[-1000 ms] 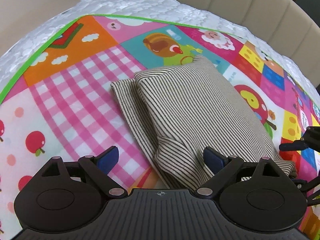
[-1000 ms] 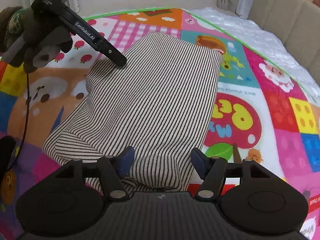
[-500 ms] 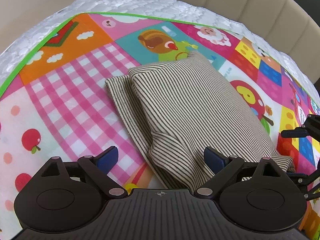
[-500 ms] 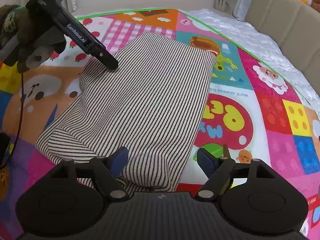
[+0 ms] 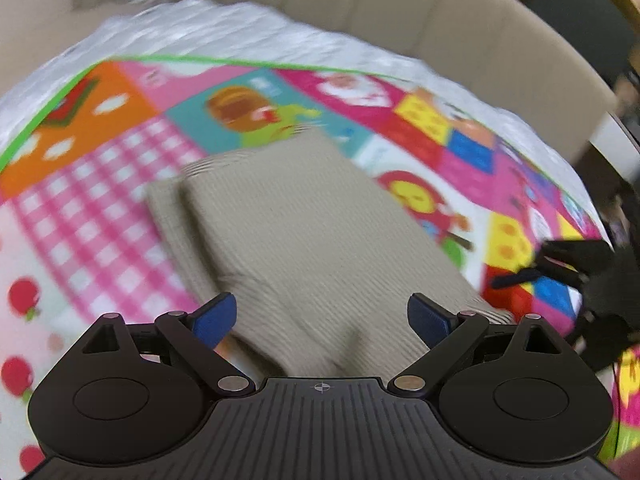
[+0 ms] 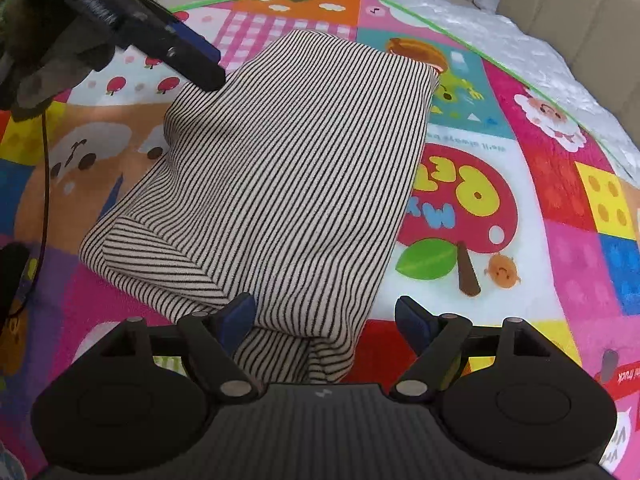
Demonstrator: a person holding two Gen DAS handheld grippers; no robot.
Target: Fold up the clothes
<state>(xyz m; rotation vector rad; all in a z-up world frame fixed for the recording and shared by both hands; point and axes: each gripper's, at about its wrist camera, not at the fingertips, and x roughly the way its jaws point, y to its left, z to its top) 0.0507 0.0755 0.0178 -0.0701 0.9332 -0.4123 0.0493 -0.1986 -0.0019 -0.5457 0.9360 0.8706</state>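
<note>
Left gripper [image 5: 322,316] and right gripper [image 6: 325,318] both spread wide.

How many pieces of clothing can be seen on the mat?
1. A single striped garment, already folded, lies in the middle of the colourful mat, between the open left gripper and the open right gripper. Nothing shows whether another piece lies underneath.

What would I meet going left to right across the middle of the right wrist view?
Left gripper reaching in from the upper left → striped garment, folded on the play mat → red apple print → yellow dotted square near the right edge.
</note>
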